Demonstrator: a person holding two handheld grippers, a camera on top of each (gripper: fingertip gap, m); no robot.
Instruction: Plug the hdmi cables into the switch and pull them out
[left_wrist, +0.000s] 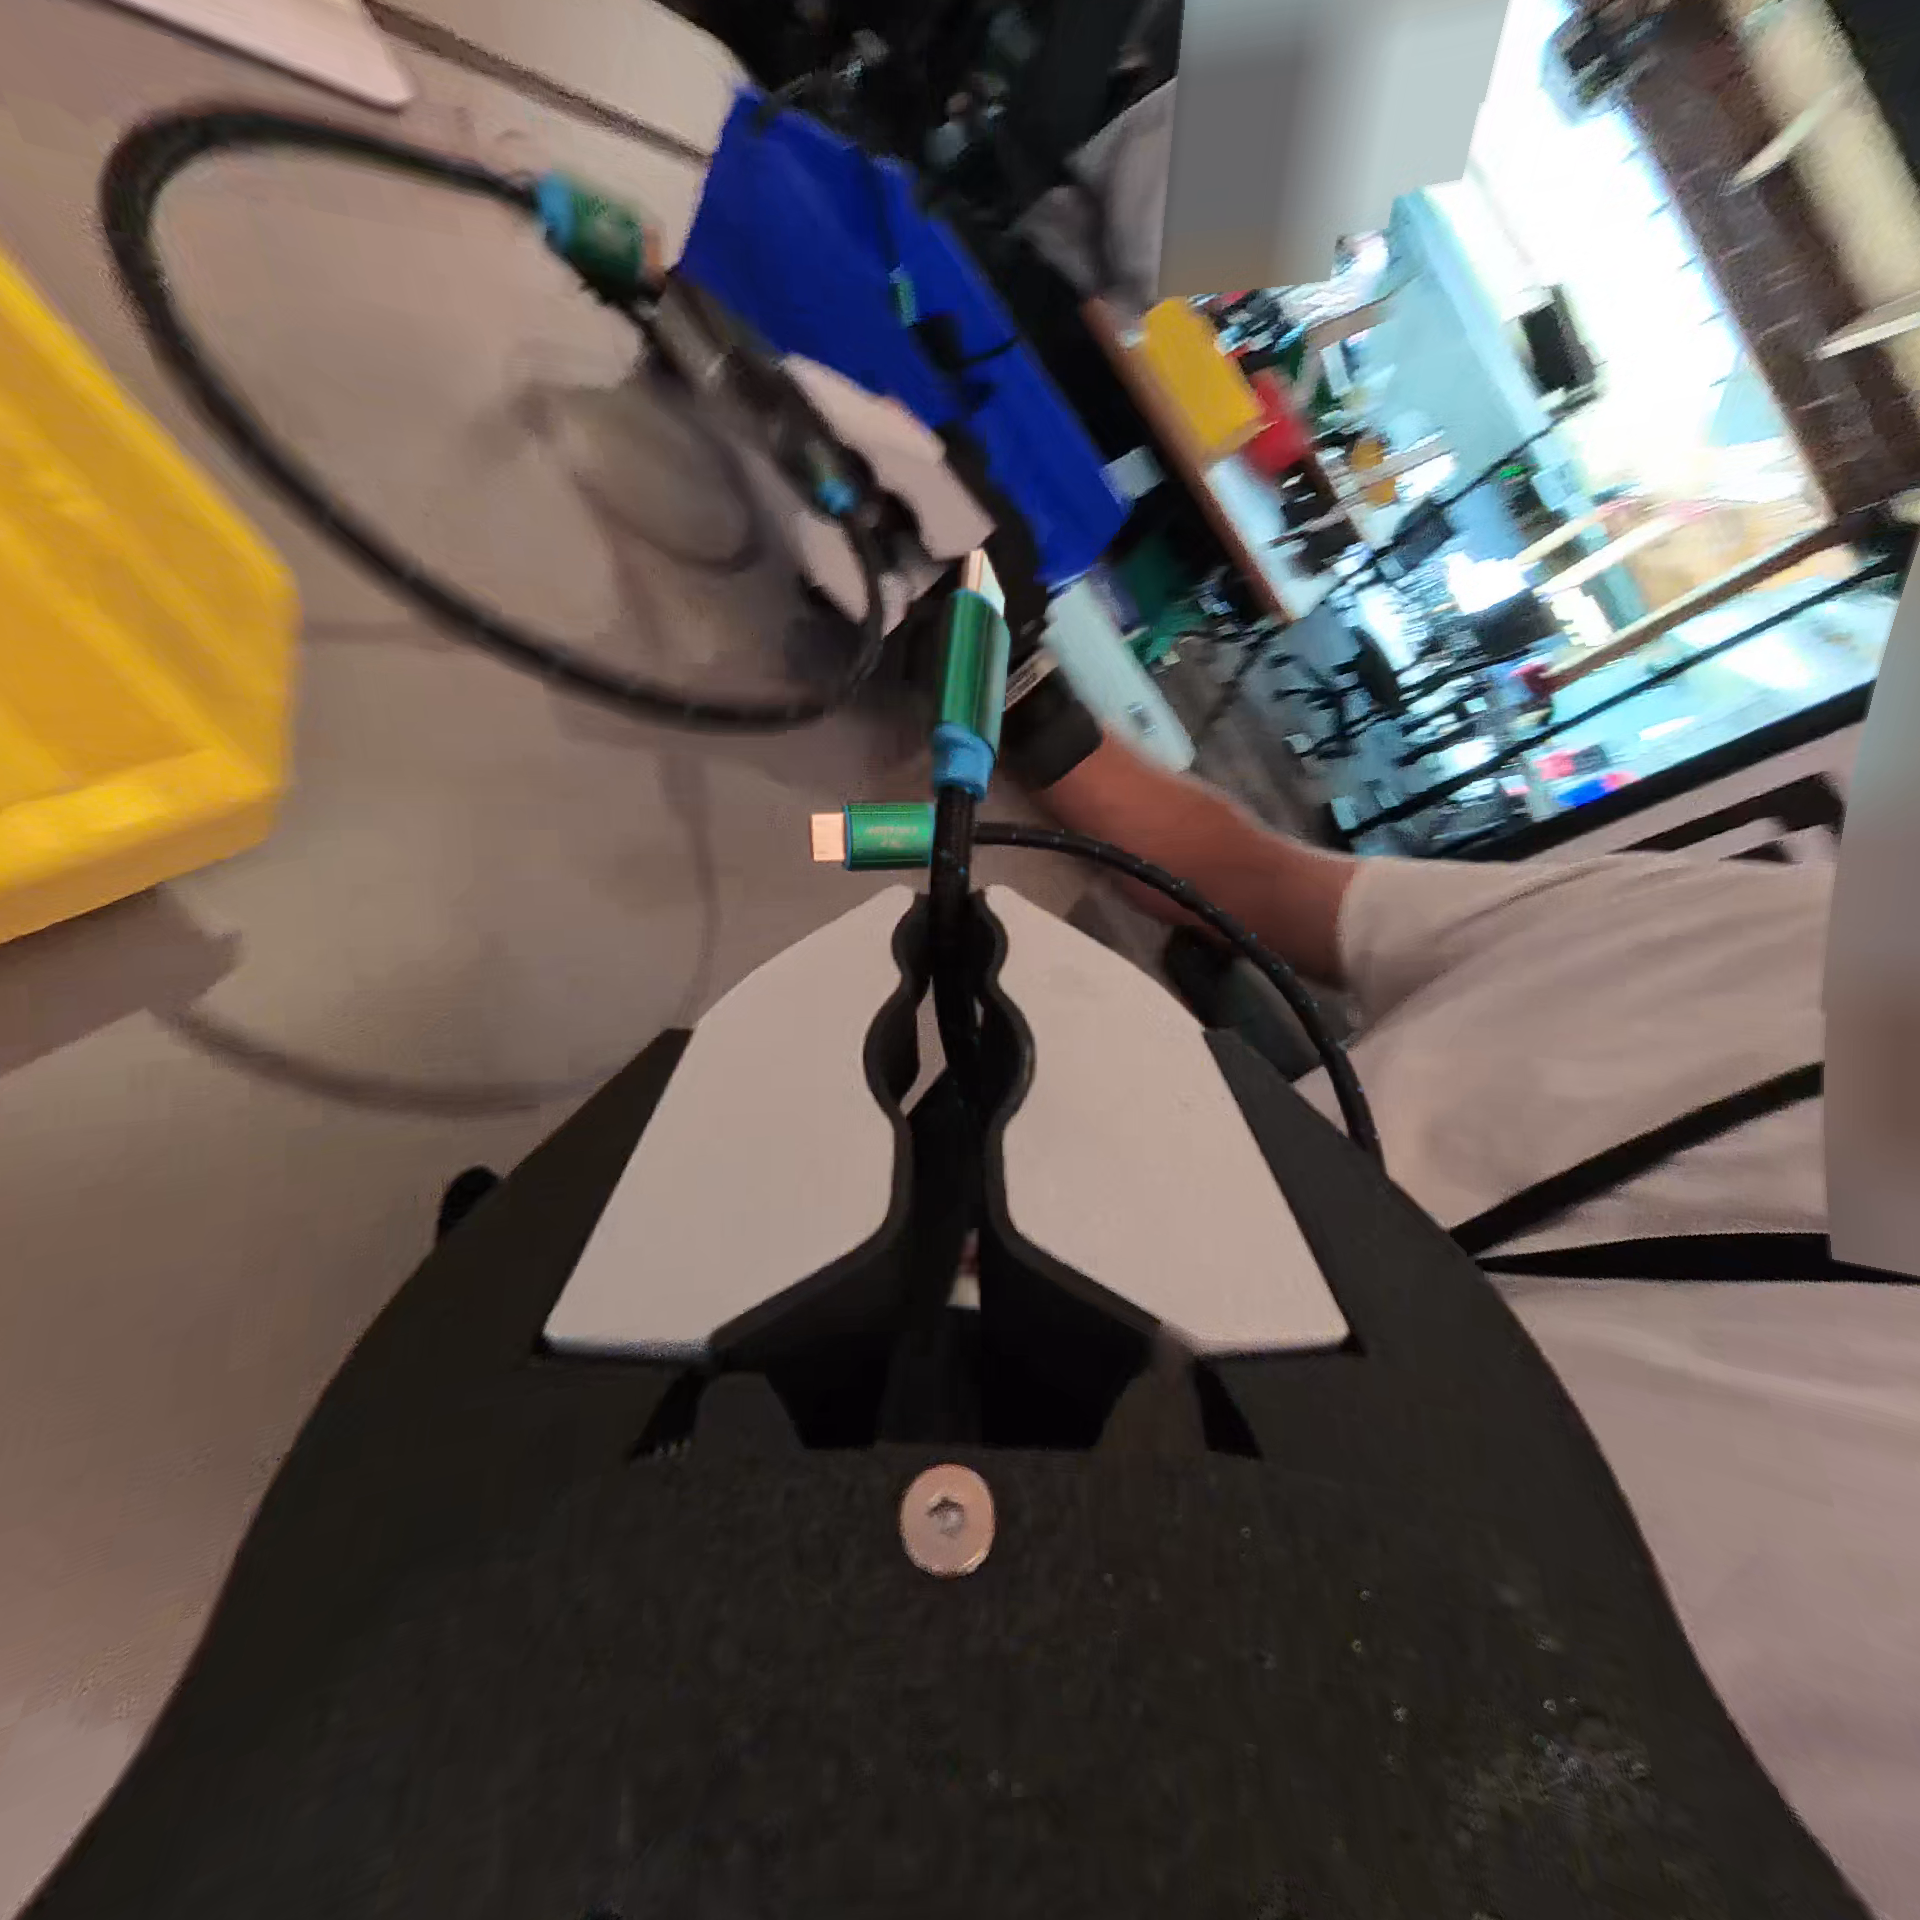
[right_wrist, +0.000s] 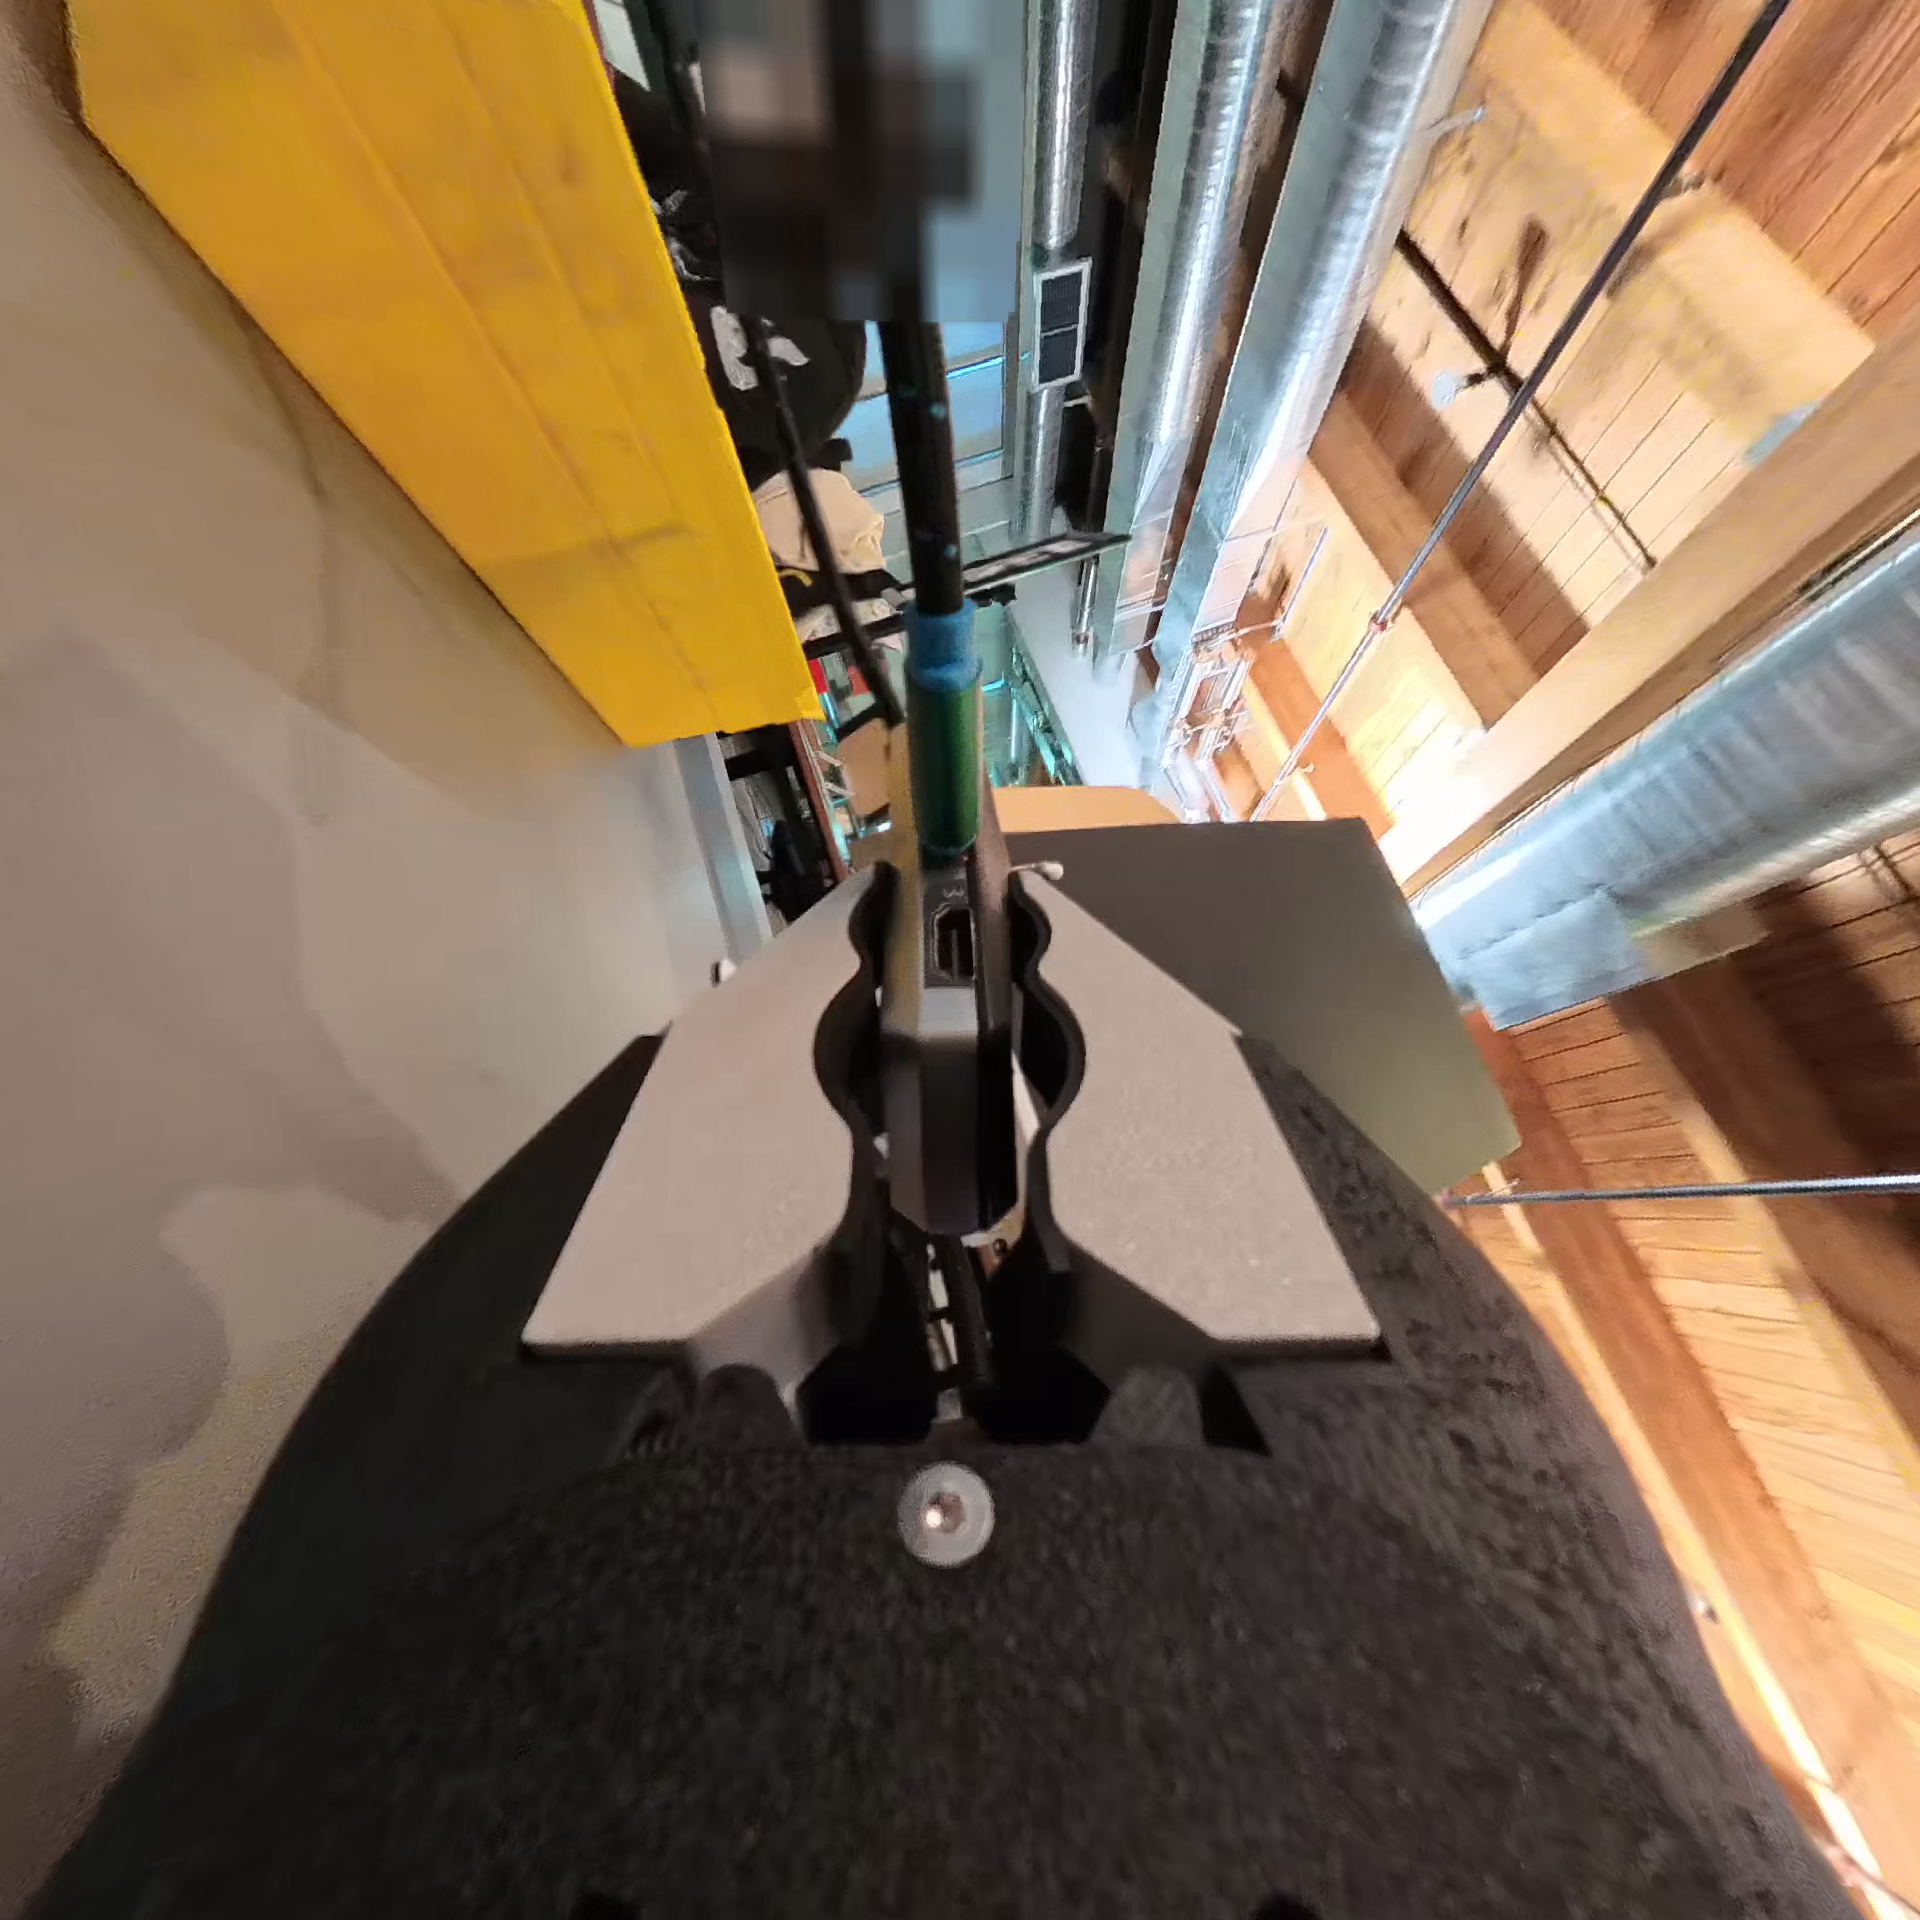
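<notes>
In the left wrist view my left gripper (left_wrist: 951, 920) is shut on black braided HDMI cable (left_wrist: 954, 862). One green plug (left_wrist: 971, 665) stands up just past the fingertips. A second green plug (left_wrist: 881, 834) points left beside it. My right gripper (right_wrist: 951, 883) is shut on the dark grey switch (right_wrist: 940, 1091), which stands edge-on between the fingers. A green plug (right_wrist: 940, 769) sits in the switch above a free port (right_wrist: 954, 940). The right gripper also shows in the left wrist view as a blue body with grey fingers (left_wrist: 883, 457), blurred. A looped cable with another green plug (left_wrist: 597, 234) hangs by it.
A yellow bin (left_wrist: 114, 644) stands on the grey table at the left; it also shows in the right wrist view (right_wrist: 447, 312). A person's forearm and grey sleeve (left_wrist: 1507, 987) lie to the right. The right wrist view faces up at ducts and wooden ceiling. One gripper's finger ends stand about 25 cm off the other's.
</notes>
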